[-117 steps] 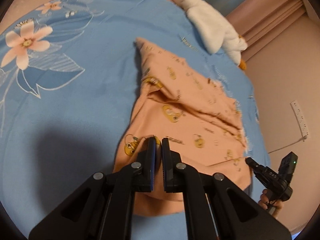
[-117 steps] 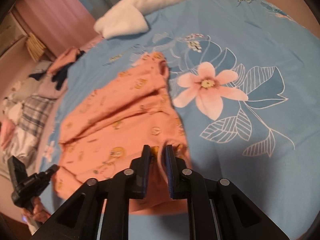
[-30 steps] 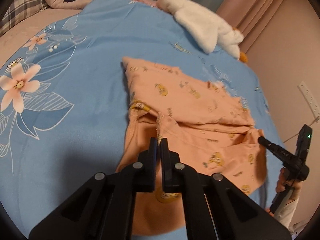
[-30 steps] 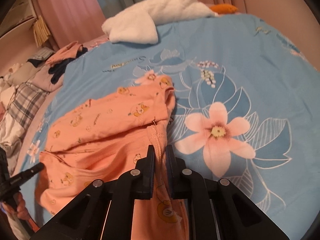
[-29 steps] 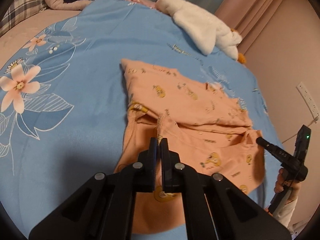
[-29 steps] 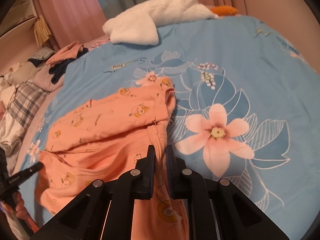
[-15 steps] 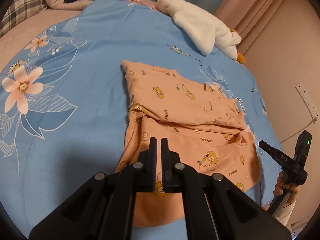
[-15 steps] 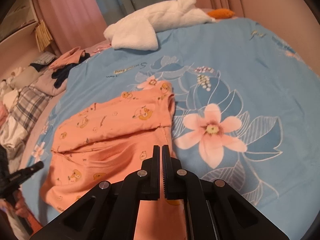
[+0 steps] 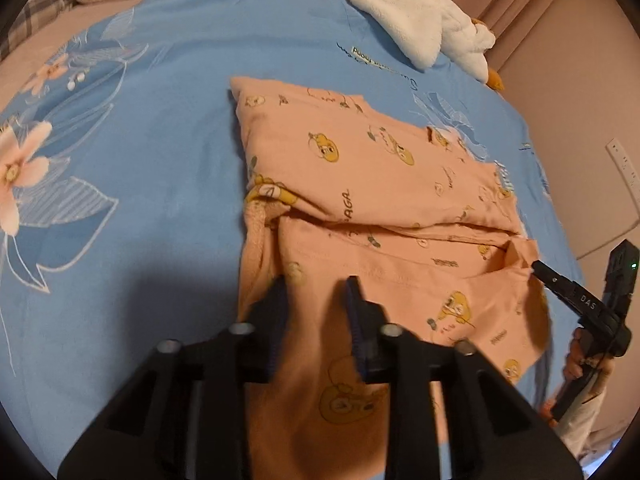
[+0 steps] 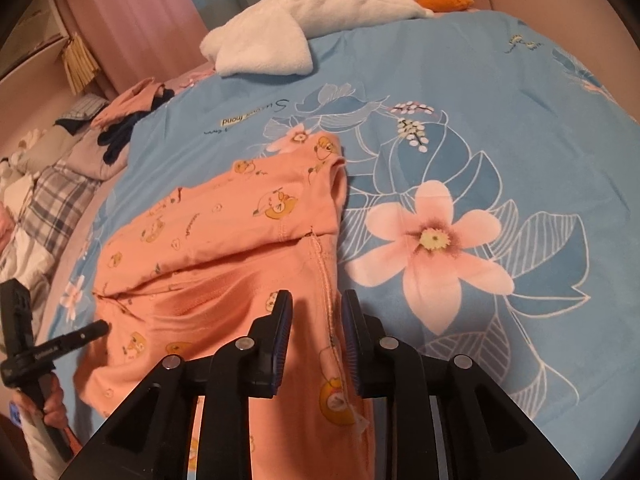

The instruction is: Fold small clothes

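Nearest the cameras, both tools are seen with jaws spread apart and nothing held between them. From the left wrist view, the left gripper (image 9: 316,294) is poised over the near portion of the orange garment (image 9: 384,208), its fingers (image 9: 276,304) framing bare cloth without pinching it. From the right wrist view, the right gripper (image 10: 316,312) is likewise parted, straddling the garment's side seam close to where the cloth (image 10: 224,264) meets the blue floral bedspread (image 10: 500,128).

Farther on, the orange garment, printed with small yellow cartoon figures, is spread near the middle of the bedspread (image 9: 140,140), with its far half folded over toward the near half, so that a crosswise fold edge is formed. A large pink flower print (image 10: 432,240) is seen on the bedspread just beside the garment's edge.

Toward the far edge of the bed, a white plush toy (image 10: 304,20) with an orange beak is laid. At the bed's far side corner, a heap of other clothes (image 10: 116,120) is piled.
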`<control>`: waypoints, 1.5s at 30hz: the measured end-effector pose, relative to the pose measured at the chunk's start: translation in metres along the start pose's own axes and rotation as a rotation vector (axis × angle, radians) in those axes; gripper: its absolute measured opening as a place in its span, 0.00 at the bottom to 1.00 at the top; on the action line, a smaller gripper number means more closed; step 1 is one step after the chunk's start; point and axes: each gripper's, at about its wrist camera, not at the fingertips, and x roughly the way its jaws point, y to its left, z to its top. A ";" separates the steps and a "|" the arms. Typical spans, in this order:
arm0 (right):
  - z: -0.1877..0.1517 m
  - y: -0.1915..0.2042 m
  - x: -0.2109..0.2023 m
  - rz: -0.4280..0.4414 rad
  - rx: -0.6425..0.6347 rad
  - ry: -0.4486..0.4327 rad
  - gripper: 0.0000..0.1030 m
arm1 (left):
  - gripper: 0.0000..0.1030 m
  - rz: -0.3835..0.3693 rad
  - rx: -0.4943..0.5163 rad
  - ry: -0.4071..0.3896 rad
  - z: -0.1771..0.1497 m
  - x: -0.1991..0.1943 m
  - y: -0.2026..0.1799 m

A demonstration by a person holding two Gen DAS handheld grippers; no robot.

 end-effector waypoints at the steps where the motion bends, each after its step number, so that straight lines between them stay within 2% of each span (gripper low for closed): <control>1: -0.001 0.001 0.000 -0.019 0.001 -0.008 0.17 | 0.05 0.017 0.007 -0.002 0.000 0.001 -0.001; 2: -0.001 0.002 -0.001 -0.019 -0.007 -0.013 0.08 | 0.05 0.018 0.004 -0.011 -0.001 -0.001 0.000; 4: -0.002 0.004 -0.007 -0.005 -0.020 -0.025 0.06 | 0.04 0.014 -0.007 -0.036 -0.002 -0.008 0.000; 14: 0.007 0.016 -0.053 0.084 -0.011 -0.159 0.05 | 0.03 -0.008 0.008 -0.182 -0.004 -0.055 -0.011; 18: 0.030 0.024 -0.055 0.075 -0.036 -0.191 0.05 | 0.03 -0.044 -0.018 -0.259 0.013 -0.077 -0.009; 24: 0.071 0.032 -0.056 0.091 -0.055 -0.245 0.05 | 0.03 -0.029 -0.024 -0.359 0.050 -0.099 -0.004; 28: 0.097 0.035 -0.034 0.083 -0.048 -0.247 0.05 | 0.02 -0.007 -0.030 -0.406 0.084 -0.096 0.000; 31: 0.109 0.035 -0.002 0.078 -0.035 -0.208 0.05 | 0.02 -0.026 -0.053 -0.377 0.103 -0.077 0.007; 34: 0.108 0.029 0.028 0.023 -0.010 -0.149 0.05 | 0.02 -0.029 -0.113 -0.265 0.112 -0.040 0.023; 37: 0.101 0.020 0.040 -0.004 0.012 -0.114 0.05 | 0.02 -0.033 -0.137 -0.204 0.109 -0.021 0.032; 41: 0.099 0.011 0.038 0.035 0.053 -0.115 0.05 | 0.03 -0.044 -0.127 -0.151 0.105 -0.009 0.033; 45: 0.099 0.012 0.035 0.036 0.046 -0.136 0.05 | 0.11 -0.027 -0.090 -0.124 0.108 0.000 0.025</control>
